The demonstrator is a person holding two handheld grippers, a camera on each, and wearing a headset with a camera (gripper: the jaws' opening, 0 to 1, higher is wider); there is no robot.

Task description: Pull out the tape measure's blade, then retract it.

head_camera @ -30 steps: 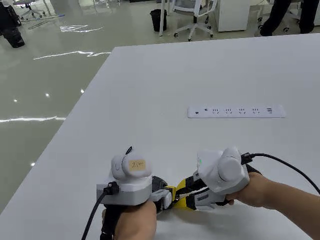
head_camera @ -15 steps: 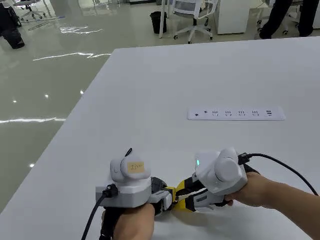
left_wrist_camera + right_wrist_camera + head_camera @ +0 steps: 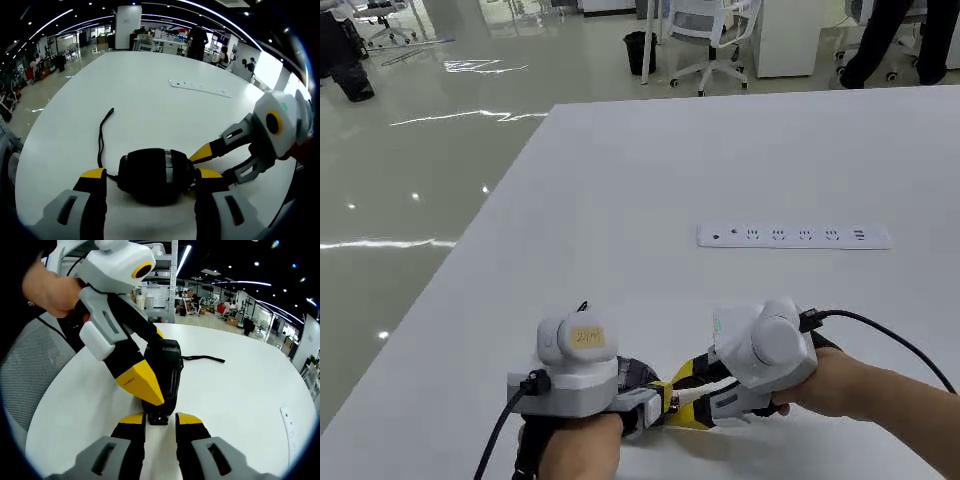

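Observation:
A black tape measure (image 3: 155,175) rests on the white table (image 3: 650,200) near its front edge. My left gripper (image 3: 151,176) is shut on its case, one yellow-tipped finger on each side. From the right, my right gripper (image 3: 160,420) meets it with both jaws nearly together, pinching the small dark blade tab (image 3: 159,418) at the foot of the case (image 3: 162,372). In the head view the two grippers, left (image 3: 642,405) and right (image 3: 688,396), stand tip to tip at the tape measure (image 3: 636,380). Its thin black strap (image 3: 102,135) trails away across the table.
A white power strip (image 3: 793,236) lies flat farther back on the table to the right. A black cable (image 3: 890,335) runs from the right gripper over the person's forearm. The table's left edge (image 3: 470,240) drops to a glossy floor with office chairs (image 3: 705,35) beyond.
The head view has tilted slightly, shifting the picture down. Both grippers stay together at the tape measure, with no clear move of either.

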